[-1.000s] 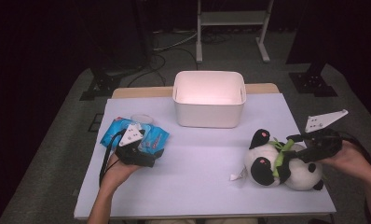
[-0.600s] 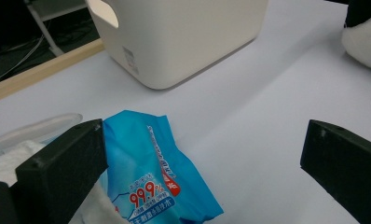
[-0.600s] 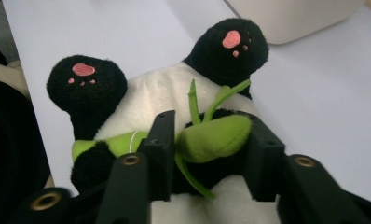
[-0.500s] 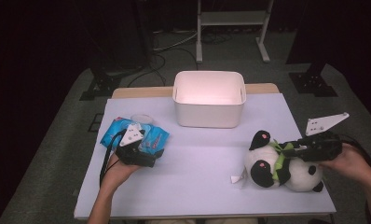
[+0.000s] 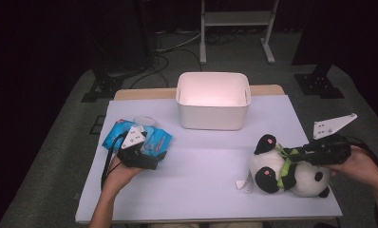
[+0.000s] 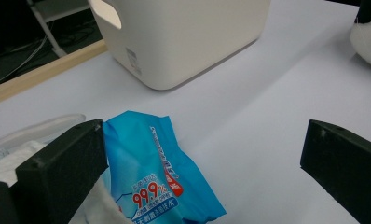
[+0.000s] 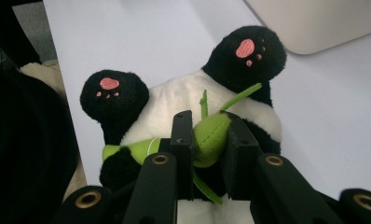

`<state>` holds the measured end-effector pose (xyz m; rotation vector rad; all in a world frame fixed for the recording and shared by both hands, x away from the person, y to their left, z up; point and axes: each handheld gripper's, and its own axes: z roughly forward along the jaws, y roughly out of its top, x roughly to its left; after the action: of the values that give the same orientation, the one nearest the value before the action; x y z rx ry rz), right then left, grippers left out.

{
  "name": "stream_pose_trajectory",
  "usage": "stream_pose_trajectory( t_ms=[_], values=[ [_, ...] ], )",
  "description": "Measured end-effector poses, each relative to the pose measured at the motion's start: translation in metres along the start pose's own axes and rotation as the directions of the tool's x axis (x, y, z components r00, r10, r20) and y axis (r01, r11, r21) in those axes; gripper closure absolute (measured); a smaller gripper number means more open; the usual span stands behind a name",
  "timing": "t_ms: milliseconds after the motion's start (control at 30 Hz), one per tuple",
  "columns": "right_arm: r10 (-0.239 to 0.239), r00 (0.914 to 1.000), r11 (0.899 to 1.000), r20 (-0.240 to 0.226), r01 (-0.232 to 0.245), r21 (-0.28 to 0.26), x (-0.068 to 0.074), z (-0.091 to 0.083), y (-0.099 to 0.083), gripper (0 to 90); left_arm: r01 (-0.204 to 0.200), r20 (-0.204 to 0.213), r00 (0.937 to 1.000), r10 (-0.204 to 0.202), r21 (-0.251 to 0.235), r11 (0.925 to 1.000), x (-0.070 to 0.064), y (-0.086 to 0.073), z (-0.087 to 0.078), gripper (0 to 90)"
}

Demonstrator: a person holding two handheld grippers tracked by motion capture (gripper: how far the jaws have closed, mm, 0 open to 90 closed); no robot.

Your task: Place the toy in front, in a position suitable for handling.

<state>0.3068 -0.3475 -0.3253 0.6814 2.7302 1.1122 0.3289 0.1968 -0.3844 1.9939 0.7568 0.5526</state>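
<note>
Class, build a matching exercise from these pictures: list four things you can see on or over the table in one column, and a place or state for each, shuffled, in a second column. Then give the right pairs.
1. white plastic bin
2. blue wet-wipes packet
3. black-and-white plush panda
4. left gripper

A. lying at the table's right, green piece pinched
B. jaws wide apart
C. at the table's far middle
D. at the table's left, between open jaws

Pairs: 1-C, 2-D, 3-A, 4-B

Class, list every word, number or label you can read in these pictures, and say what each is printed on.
"99.9%": red digits on the crinkled blue plastic wipes pack.
Lines of white print around it: too small to read.
Small sticker on the cream plastic bin: too blurred to read.
</note>
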Motion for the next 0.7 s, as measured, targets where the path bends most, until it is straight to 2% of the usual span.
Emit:
stream_pose_trajectory(
  t_ms=[167, 300, 333, 500, 700],
  values=[
    [-0.007, 0.9998, 1.000, -0.018, 0.007, -0.010, 0.001, -0.002, 0.007, 76.3, 0.002, -0.002, 1.0000, -0.002, -0.002, 1.0000, 0.001, 0.000, 0.000, 0.0],
    [-0.029, 0.9992, 0.999, -0.027, 0.028, -0.016, 0.005, -0.002, 0.022, 76.4, 0.004, -0.007, 1.0000, -0.004, -0.002, 1.0000, 0.002, 0.000, -0.002, 0.0],
    [-0.031, 0.9985, 0.999, -0.044, 0.030, -0.029, 0.007, 0.000, 0.031, 76.3, 0.004, -0.010, 0.9999, -0.004, -0.004, 1.0000, 0.003, 0.000, -0.003, 0.0],
    [-0.046, 0.9977, 0.998, -0.050, 0.044, -0.038, 0.010, 0.007, 0.053, 76.3, 0.008, -0.014, 0.9999, -0.008, -0.006, 1.0000, 0.004, -0.001, -0.004, 0.0],
    [-0.076, 0.9949, 0.997, -0.067, 0.074, -0.025, 0.016, 0.026, 0.085, 76.3, 0.015, -0.018, 0.9997, -0.015, -0.011, 0.9998, 0.007, -0.001, -0.007, 0.0]
  ],
)
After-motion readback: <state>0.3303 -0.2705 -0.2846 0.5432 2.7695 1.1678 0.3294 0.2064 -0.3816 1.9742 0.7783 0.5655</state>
